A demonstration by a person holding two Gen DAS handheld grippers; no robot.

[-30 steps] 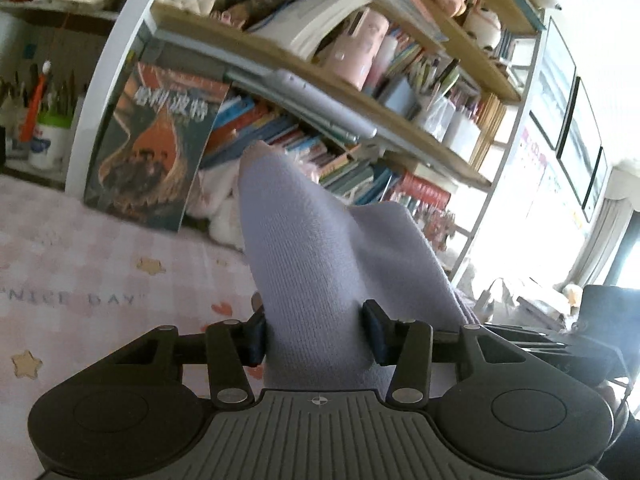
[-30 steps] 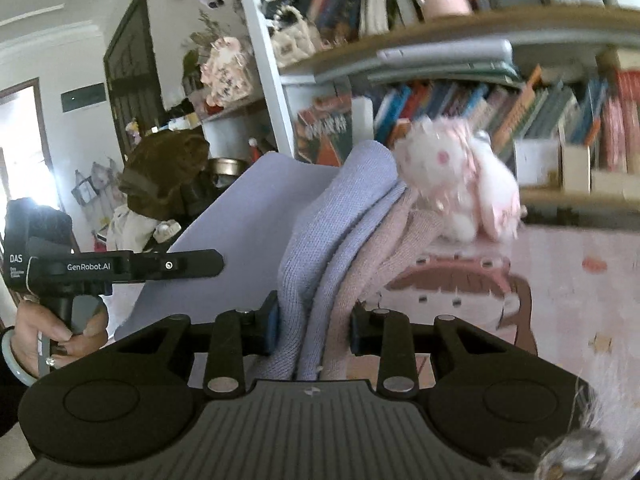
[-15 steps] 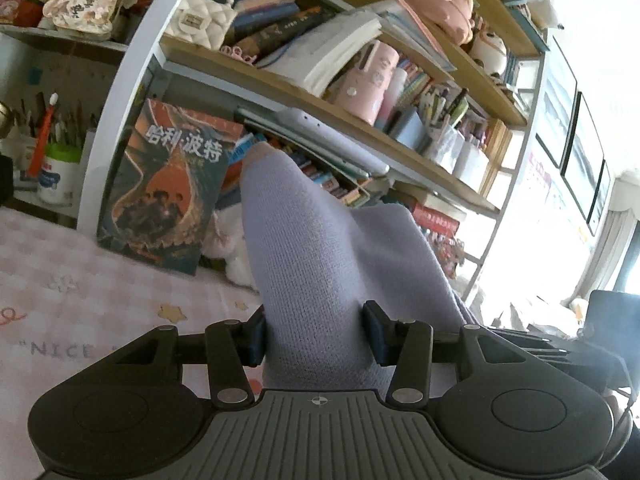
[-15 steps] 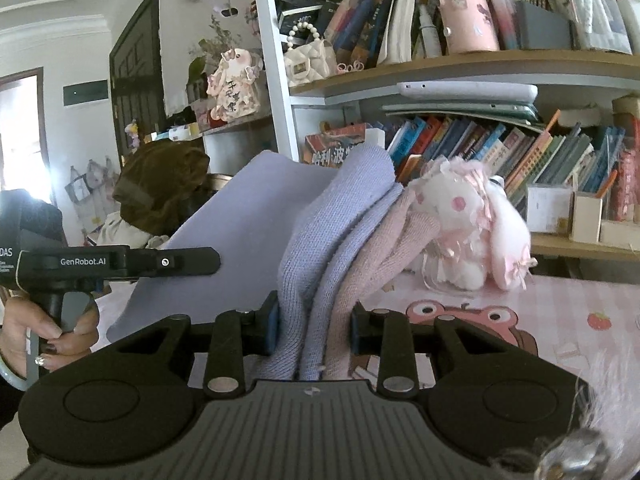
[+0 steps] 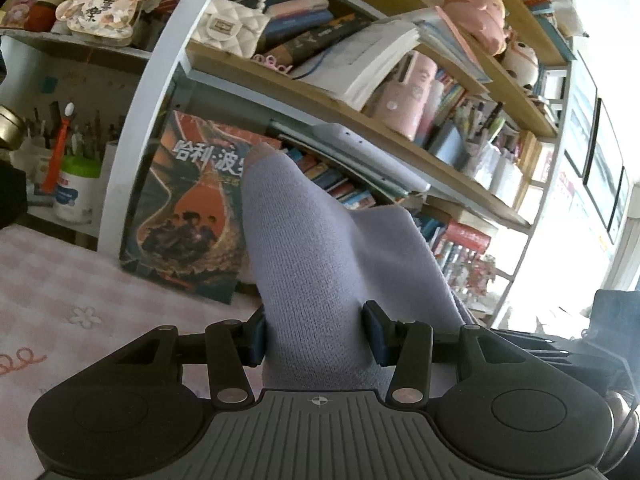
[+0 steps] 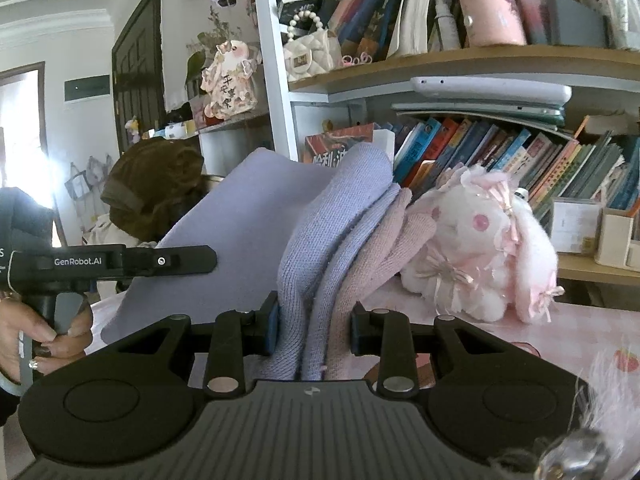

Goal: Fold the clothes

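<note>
A lilac knitted garment point(image 5: 316, 272) with a pale pink part point(image 6: 372, 264) is held up in the air between both grippers. My left gripper point(image 5: 316, 336) is shut on a thick fold of the lilac knit. My right gripper point(image 6: 314, 326) is shut on bunched lilac and pink layers point(image 6: 320, 264). The cloth stretches as a flat sheet point(image 6: 236, 240) from the right gripper toward the left gripper, whose body point(image 6: 120, 262) shows at the left of the right wrist view. The garment's lower part is hidden.
A pink checked tablecloth point(image 5: 60, 292) lies below. A bookshelf point(image 5: 360, 128) full of books stands behind. A large book point(image 5: 188, 216) leans against it. A pink plush toy point(image 6: 488, 248) sits on the table. A dark brown bundle point(image 6: 156, 184) lies at far left.
Both grippers have risen with the garment; the views tilt upward, showing more shelves and less table. Both grips are unchanged.
</note>
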